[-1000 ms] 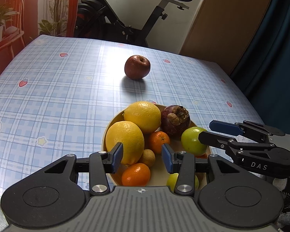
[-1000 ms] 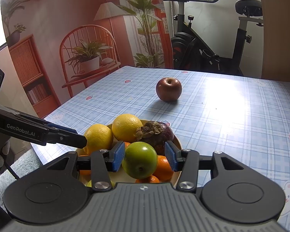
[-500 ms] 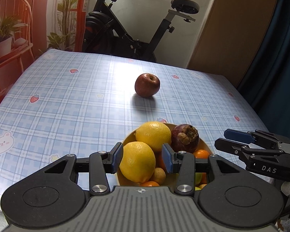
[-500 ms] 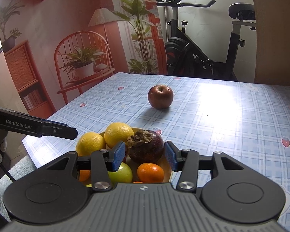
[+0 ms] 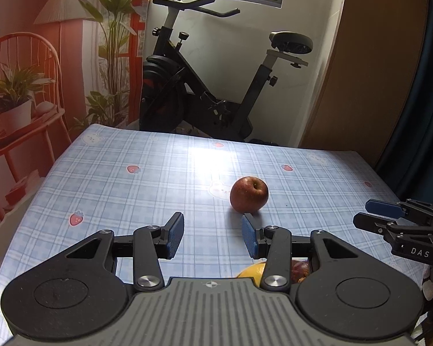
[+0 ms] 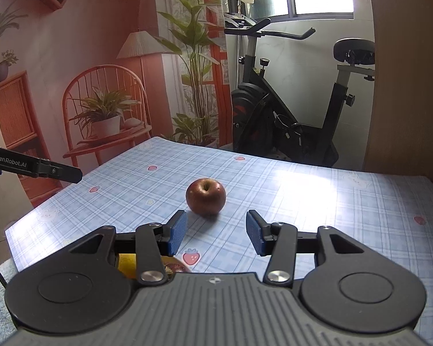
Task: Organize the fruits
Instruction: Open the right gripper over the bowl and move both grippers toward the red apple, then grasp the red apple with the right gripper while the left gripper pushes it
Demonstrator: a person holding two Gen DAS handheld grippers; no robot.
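A dark red apple [image 5: 248, 194] [image 6: 205, 196] rests alone on the blue checked tablecloth [image 5: 147, 184] [image 6: 317, 201], stem up. My left gripper [image 5: 212, 235] hovers above the cloth with its jaws apart and empty; the apple lies ahead, slightly right of its line. My right gripper [image 6: 215, 232] is also open and empty, with the apple just beyond its blue pads. The fruit bowl is almost hidden under both gripper bodies: only a yellow citrus [image 5: 252, 271] [image 6: 127, 263] and a dark mangosteen [image 5: 301, 268] [image 6: 173, 268] peek out. The right gripper [image 5: 372, 214] shows at the left view's right edge.
An exercise bike [image 5: 205, 86] [image 6: 288, 109] stands behind the far table edge. A red chair with a potted plant [image 6: 104, 115] is at the left. A wooden panel [image 5: 369, 72] and a dark curtain [image 5: 430, 101] are at the right.
Both grippers have risen and tilted up, so the fruit bowl slid down out of sight beneath them. The apple now appears lower and nearer in both views.
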